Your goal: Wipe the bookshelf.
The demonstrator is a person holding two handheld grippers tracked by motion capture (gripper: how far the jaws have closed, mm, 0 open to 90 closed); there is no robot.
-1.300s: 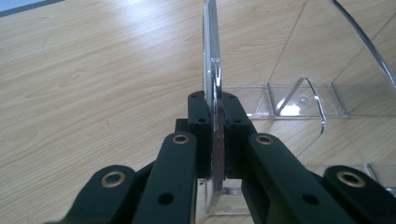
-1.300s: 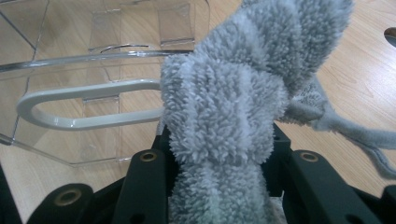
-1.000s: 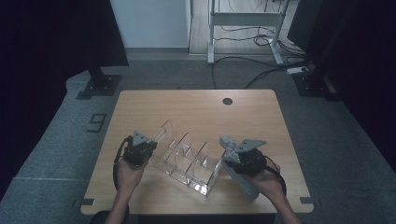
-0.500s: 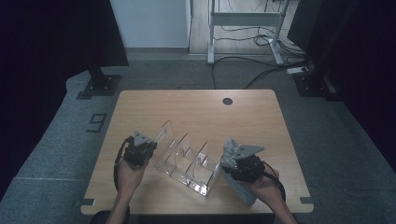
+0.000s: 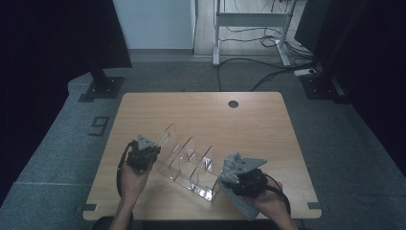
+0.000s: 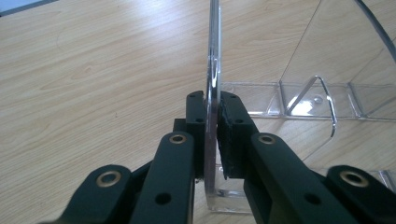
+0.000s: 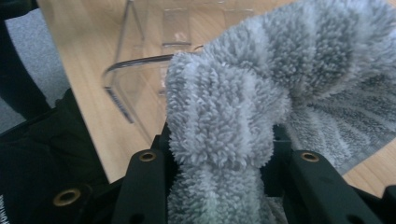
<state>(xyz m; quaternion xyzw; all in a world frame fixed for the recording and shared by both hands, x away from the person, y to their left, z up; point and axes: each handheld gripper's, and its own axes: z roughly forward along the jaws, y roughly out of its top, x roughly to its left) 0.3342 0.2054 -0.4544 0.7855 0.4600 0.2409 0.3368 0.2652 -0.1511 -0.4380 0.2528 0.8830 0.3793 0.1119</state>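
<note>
High view dim, dark at its edges; gripper views brighter, foregrounds soft.

Left hand: the left hand (image 5: 131,178) comes in from the bottom edge of the high view, forearm angled up and slightly right, wrapped around the left gripper (image 6: 212,116).
Left fingers: the black fingers (image 6: 196,116) are pressed together on a thin clear panel (image 6: 213,70) held upright between them.
Right hand: the right hand (image 5: 268,201) enters at the lower right and carries the right gripper (image 7: 219,140), pointing up and left.
Right fingers: clamped partway on a bunched grey cloth (image 7: 243,93).
</note>
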